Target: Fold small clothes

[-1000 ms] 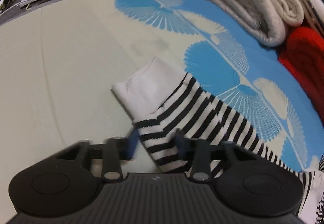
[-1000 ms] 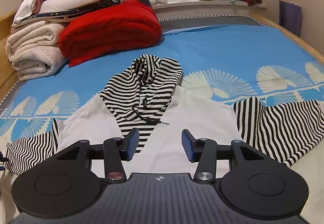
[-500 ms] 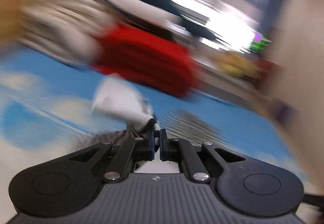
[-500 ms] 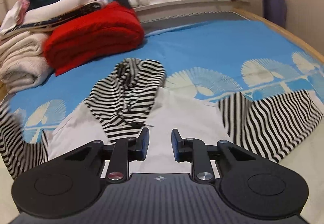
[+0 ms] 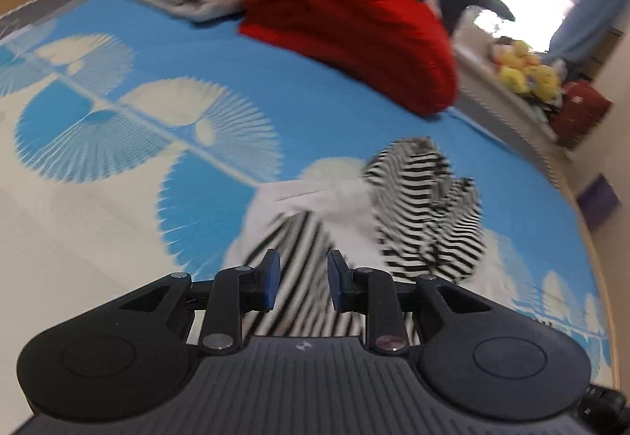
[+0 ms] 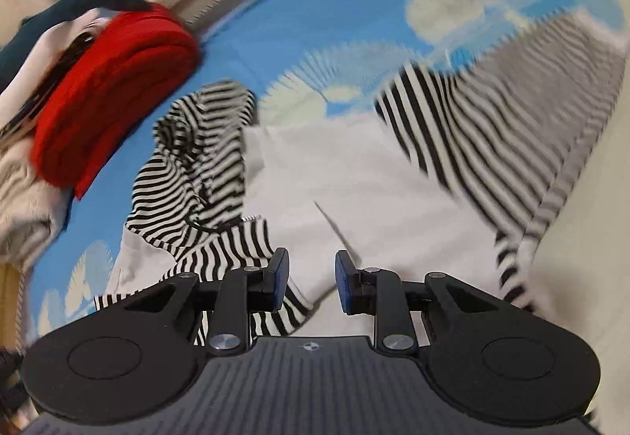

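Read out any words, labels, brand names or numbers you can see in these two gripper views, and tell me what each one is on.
No readable text.
A small pale emblem on the left gripper body: a symbol, no letters.
The same kind of emblem on the right gripper body: no letters.
The striped hoodie, bedsheet and red blanket show no print; both views are blurred.
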Tool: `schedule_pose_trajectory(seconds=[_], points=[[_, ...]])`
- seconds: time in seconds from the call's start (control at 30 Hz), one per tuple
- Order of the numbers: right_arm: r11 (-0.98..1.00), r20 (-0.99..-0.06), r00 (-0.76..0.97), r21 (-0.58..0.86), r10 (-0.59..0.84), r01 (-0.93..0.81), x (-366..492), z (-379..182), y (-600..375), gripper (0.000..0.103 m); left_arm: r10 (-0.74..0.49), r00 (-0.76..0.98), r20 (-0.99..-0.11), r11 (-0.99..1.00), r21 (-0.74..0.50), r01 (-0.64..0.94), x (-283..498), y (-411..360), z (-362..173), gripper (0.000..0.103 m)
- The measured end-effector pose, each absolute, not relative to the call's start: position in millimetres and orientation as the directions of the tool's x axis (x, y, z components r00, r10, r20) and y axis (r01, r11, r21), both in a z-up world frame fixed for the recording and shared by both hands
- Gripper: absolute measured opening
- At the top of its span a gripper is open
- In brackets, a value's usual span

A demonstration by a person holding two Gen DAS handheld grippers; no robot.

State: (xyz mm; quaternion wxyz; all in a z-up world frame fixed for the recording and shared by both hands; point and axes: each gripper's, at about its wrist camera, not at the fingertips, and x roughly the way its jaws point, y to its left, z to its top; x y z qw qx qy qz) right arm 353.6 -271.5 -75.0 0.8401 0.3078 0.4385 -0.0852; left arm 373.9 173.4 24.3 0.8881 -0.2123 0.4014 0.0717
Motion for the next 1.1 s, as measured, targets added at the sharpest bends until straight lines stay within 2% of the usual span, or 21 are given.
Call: schedule_pose_trajectory(seconds=[0.27,0.37,0.43,0.47,0.63,0.7,0.73,0.8,0.83,0.87,0.97,1.03,1.07,1.1], points=[[0.638,-0.821,0.523,0.532,0.229,0.557,379,-139,-281,0.035,-0.049,0.644,-0.764,0.900,-0.313,-0.303,374,171,22,0.027],[0.624,-0.828,0.519,0.524,0.213,0.580,388,-150,-281,0.035,-0.062,0.639,-0.766,0.904,-0.314,-0.289,377,170,20,0.027],[0.637,-0.819,0.533,0.530,0.213,0.559,393,-150,-279,0.011,-0.059,0.634,-0.771,0.908,-0.305,-0.286,381,170,17,0.027],[0.641,-0.804,0.556,0.543,0.211,0.542,394,-146,-278,0.003,-0.057,0.629,-0.775,0.911,-0.298,-0.284,382,170,16,0.027],[0.715,-0.611,0.788,0.582,0.069,0.389,372,-76,-266,0.003,-0.055,0.603,-0.796,0.926,-0.267,-0.268,385,171,9,0.027],[0.728,-0.613,0.790,0.549,0.018,0.410,363,-67,-266,0.003,-0.080,0.584,-0.808,0.929,-0.273,-0.251,387,168,4,0.027],[0.728,-0.659,0.752,0.514,-0.003,0.454,361,-71,-269,0.003,-0.096,0.574,-0.813,0.927,-0.282,-0.245,387,167,1,0.027],[0.715,-0.796,0.605,0.408,-0.026,0.568,364,-91,-276,0.008,-0.130,0.550,-0.825,0.921,-0.305,-0.241,389,164,-7,0.027],[0.703,-0.844,0.531,0.335,-0.071,0.627,362,-101,-281,0.008,-0.142,0.540,-0.829,0.920,-0.312,-0.236,389,162,-11,0.027],[0.694,-0.855,0.505,0.293,-0.118,0.658,358,-104,-284,0.008,-0.153,0.530,-0.834,0.922,-0.313,-0.226,389,159,-14,0.027],[0.725,-0.803,0.575,0.299,-0.160,0.620,356,-93,-284,0.009,-0.177,0.503,-0.846,0.924,-0.318,-0.211,390,153,-24,0.027],[0.765,-0.750,0.657,0.377,-0.078,0.522,361,-83,-277,0.021,-0.208,0.482,-0.851,0.915,-0.344,-0.211,389,153,-34,0.027],[0.769,-0.740,0.673,0.421,-0.016,0.481,364,-83,-277,0.032,-0.222,0.466,-0.857,0.908,-0.355,-0.221,389,153,-41,0.027],[0.761,-0.740,0.671,0.461,0.045,0.457,367,-86,-278,0.038,-0.229,0.443,-0.867,0.902,-0.360,-0.239,388,155,-50,0.027]])
